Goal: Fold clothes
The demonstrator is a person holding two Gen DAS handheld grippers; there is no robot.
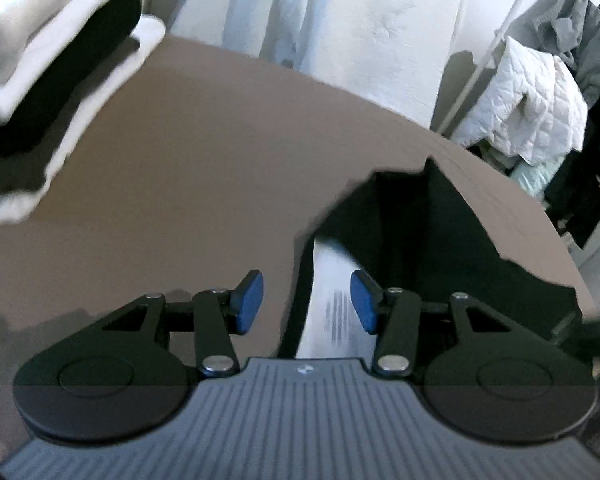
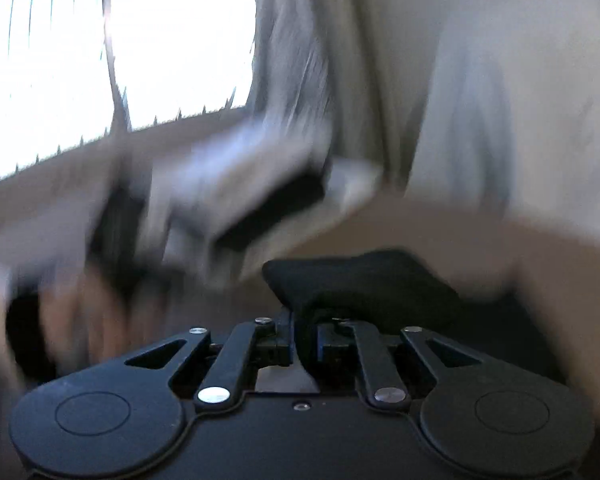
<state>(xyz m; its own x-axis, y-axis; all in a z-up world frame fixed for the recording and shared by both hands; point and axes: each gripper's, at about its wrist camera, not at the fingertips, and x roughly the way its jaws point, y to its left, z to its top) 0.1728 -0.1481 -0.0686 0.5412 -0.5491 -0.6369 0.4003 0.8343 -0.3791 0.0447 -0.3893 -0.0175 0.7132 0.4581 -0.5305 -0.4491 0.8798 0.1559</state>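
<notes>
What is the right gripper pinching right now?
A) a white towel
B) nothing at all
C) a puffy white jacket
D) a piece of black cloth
D: in the right wrist view the right gripper has its jaws closed tight on the black cloth, which bunches up just beyond the fingers.

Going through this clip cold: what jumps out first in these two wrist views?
In the left wrist view, the left gripper hangs open over a brown table, above the black garment and its white label. A stack of folded white and black clothes sits at the table's far left. In the blurred right wrist view, the right gripper is shut on black fabric.
</notes>
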